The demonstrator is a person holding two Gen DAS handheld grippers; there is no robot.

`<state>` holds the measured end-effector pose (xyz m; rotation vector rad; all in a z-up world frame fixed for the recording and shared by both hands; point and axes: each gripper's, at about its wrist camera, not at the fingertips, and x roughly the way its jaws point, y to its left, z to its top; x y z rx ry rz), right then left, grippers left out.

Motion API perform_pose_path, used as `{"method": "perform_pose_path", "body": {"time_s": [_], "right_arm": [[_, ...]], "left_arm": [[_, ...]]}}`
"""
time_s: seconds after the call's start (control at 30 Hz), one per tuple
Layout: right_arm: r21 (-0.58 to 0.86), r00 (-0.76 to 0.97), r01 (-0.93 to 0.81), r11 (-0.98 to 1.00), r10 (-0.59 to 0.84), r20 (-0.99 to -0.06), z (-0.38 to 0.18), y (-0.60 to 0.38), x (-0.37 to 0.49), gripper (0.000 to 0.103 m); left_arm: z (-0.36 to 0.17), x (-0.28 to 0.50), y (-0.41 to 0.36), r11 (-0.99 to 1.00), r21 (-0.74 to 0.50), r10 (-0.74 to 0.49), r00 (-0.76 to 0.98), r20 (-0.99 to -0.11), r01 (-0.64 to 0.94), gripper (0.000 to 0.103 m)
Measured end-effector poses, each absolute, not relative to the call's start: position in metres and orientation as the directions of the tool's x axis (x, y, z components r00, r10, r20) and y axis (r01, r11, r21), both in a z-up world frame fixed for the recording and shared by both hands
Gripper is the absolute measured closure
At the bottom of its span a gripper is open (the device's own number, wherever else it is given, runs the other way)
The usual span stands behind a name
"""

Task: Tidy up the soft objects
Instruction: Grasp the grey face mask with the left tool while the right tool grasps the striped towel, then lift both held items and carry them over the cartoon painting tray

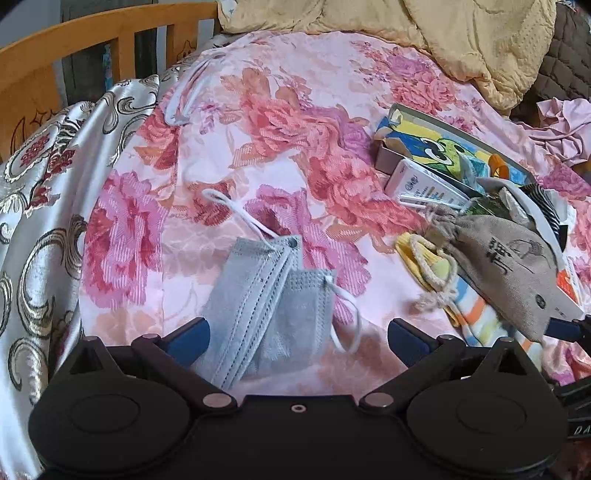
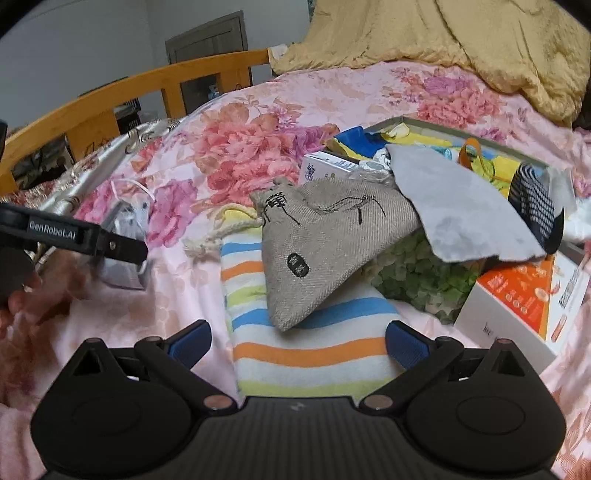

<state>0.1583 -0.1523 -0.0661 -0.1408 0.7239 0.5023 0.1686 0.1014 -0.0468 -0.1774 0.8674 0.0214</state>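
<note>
A grey face mask point(image 1: 258, 310) with white ear loops lies folded on the flowered bedsheet, between the wide-apart blue fingertips of my open left gripper point(image 1: 297, 338). In the right wrist view the mask point(image 2: 125, 221) shows at far left behind the left gripper's arm point(image 2: 81, 236). My right gripper point(image 2: 297, 338) is open over a striped towel point(image 2: 310, 354). A beige drawstring pouch point(image 2: 317, 240) lies on the towel just ahead of it. In the left wrist view the pouch point(image 1: 513, 266) and the towel point(image 1: 480, 317) are at the right.
A shallow box point(image 2: 476, 129) holds a grey cloth point(image 2: 454, 206), a checked sock point(image 2: 535, 206) and colourful items. A white-orange carton point(image 2: 524, 302) lies at right. A yellow quilt point(image 1: 424, 33) is heaped at the back, an orange bed rail point(image 1: 92, 33) at the left.
</note>
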Motion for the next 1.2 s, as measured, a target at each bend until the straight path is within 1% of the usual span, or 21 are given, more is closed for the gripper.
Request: {"method": "perform_pose_path", "body": {"time_s": [0.1,0.3,0.37,0.4,0.47,0.5,0.53,0.57,0.63,0.7,0.73,0.77,0.8,0.83,0.87,0.9,0.97,1.07,1.2], "right_arm": [[0.023,0.653,-0.474,0.880,0.369,-0.662,-0.069,-0.149,0.163,0.000],[0.059,0.624,-0.447,0.892,0.359,-0.694,-0.077,-0.151,0.175,0.001],[0.086,0.614,-0.442,0.893,0.371,-0.697,-0.077,-0.153,0.177,0.001],[0.101,0.608,-0.441,0.892,0.380,-0.697,-0.077,-0.154,0.178,0.001],[0.133,0.594,-0.437,0.889,0.397,-0.700,-0.077,-0.156,0.180,0.002],[0.146,0.587,-0.436,0.888,0.403,-0.702,-0.078,-0.156,0.181,0.004],[0.153,0.582,-0.435,0.887,0.407,-0.704,-0.078,-0.157,0.181,0.006],[0.157,0.579,-0.435,0.887,0.409,-0.706,-0.078,-0.157,0.181,0.009],[0.147,0.580,-0.438,0.887,0.404,-0.707,-0.077,-0.157,0.180,0.014],[0.130,0.583,-0.441,0.888,0.394,-0.711,-0.077,-0.155,0.178,0.022],[0.124,0.585,-0.442,0.888,0.391,-0.710,-0.076,-0.155,0.177,0.025],[0.120,0.588,-0.444,0.888,0.390,-0.709,-0.076,-0.154,0.177,0.029],[0.119,0.589,-0.445,0.887,0.390,-0.707,-0.075,-0.154,0.176,0.036],[0.120,0.592,-0.445,0.887,0.392,-0.704,-0.074,-0.154,0.176,0.039],[0.121,0.595,-0.448,0.886,0.397,-0.699,-0.073,-0.154,0.175,0.047],[0.124,0.597,-0.451,0.884,0.402,-0.694,-0.071,-0.154,0.175,0.057],[0.132,0.594,-0.467,0.875,0.420,-0.686,-0.070,-0.153,0.173,0.065],[0.118,0.597,-0.480,0.869,0.422,-0.683,-0.068,-0.150,0.170,0.070],[0.151,0.593,-0.487,0.860,0.452,-0.666,-0.064,-0.151,0.170,0.079]], "left_arm": [[-0.052,0.172,0.103,0.986,-0.133,-0.039,0.646,-0.762,-0.097,0.001],[-0.056,0.177,0.102,0.989,-0.119,-0.034,0.646,-0.763,-0.089,0.002],[-0.057,0.177,0.102,0.987,-0.135,-0.049,0.646,-0.762,-0.084,0.008],[-0.057,0.177,0.102,0.987,-0.142,-0.057,0.643,-0.764,-0.081,0.009],[-0.058,0.177,0.102,0.986,-0.148,-0.068,0.637,-0.768,-0.074,0.018],[-0.059,0.176,0.101,0.986,-0.150,-0.073,0.633,-0.770,-0.069,0.021],[-0.059,0.176,0.100,0.986,-0.153,-0.078,0.630,-0.773,-0.066,0.026],[-0.059,0.176,0.100,0.986,-0.157,-0.085,0.626,-0.775,-0.061,0.031],[-0.059,0.175,0.099,0.986,-0.160,-0.093,0.624,-0.776,-0.052,0.037],[-0.059,0.174,0.097,0.987,-0.156,-0.098,0.623,-0.776,-0.038,0.042],[-0.059,0.174,0.096,0.988,-0.154,-0.101,0.623,-0.776,-0.032,0.048],[-0.059,0.174,0.095,0.988,-0.153,-0.106,0.621,-0.776,-0.023,0.054],[-0.058,0.174,0.094,0.988,-0.154,-0.112,0.620,-0.777,-0.014,0.056],[-0.058,0.174,0.093,0.988,-0.155,-0.119,0.619,-0.776,-0.004,0.062],[-0.058,0.174,0.091,0.988,-0.155,-0.127,0.620,-0.775,0.008,0.066],[-0.058,0.174,0.090,0.988,-0.154,-0.135,0.620,-0.773,0.022,0.068],[-0.057,0.173,0.086,0.987,-0.154,-0.149,0.621,-0.769,0.046,0.073],[-0.058,0.172,0.082,0.984,-0.160,-0.171,0.624,-0.763,0.074,0.077],[-0.057,0.171,0.078,0.980,-0.174,-0.197,0.630,-0.751,0.099,0.078]]}}
